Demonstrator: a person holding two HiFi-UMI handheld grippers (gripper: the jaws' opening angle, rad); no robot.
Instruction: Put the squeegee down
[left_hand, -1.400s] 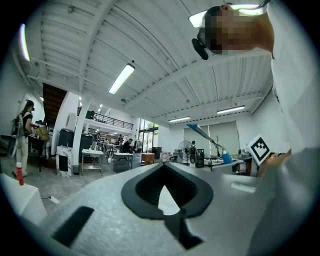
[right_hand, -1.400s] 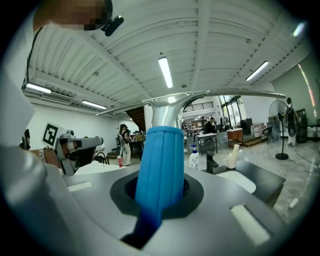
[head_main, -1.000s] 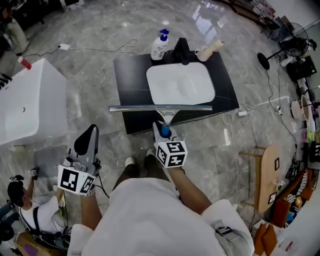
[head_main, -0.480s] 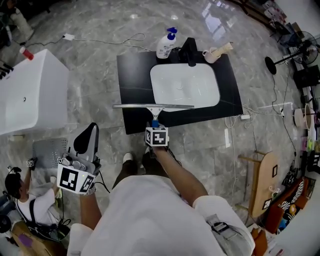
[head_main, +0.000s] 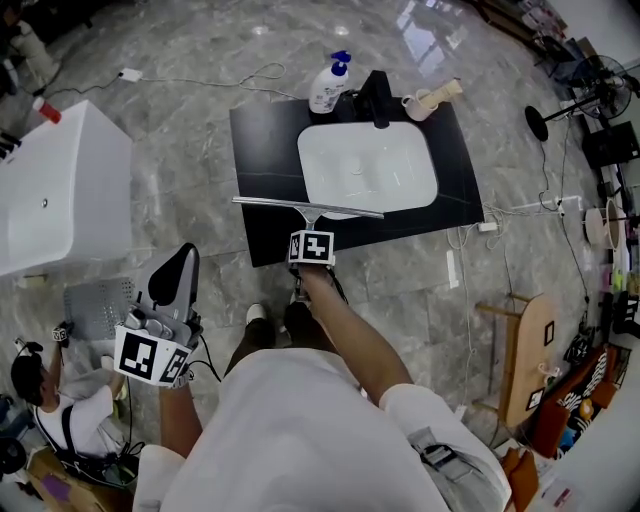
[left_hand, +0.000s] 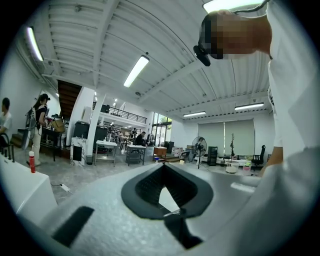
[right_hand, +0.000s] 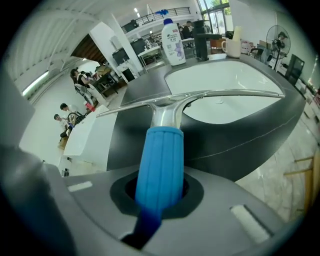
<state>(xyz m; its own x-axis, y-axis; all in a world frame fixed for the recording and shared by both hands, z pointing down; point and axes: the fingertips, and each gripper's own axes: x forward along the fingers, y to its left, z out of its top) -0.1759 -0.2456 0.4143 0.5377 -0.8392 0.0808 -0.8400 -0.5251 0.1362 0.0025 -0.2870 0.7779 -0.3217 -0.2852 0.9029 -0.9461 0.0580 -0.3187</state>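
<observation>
While the left gripper is clenched empty, fingers of the right gripper grasp the squeegee handle.

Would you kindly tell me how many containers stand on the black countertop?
2: a white pump bottle at the basin's far left corner, and a cream mug right of the black faucet. The faucet may hide something smaller.

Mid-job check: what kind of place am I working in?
Probably a large open workshop or lab hall with a mock bathroom, not a home. A freestanding black vanity with a white basin stands on bare stone floor, with work desks and a pedestal fan beyond.
</observation>
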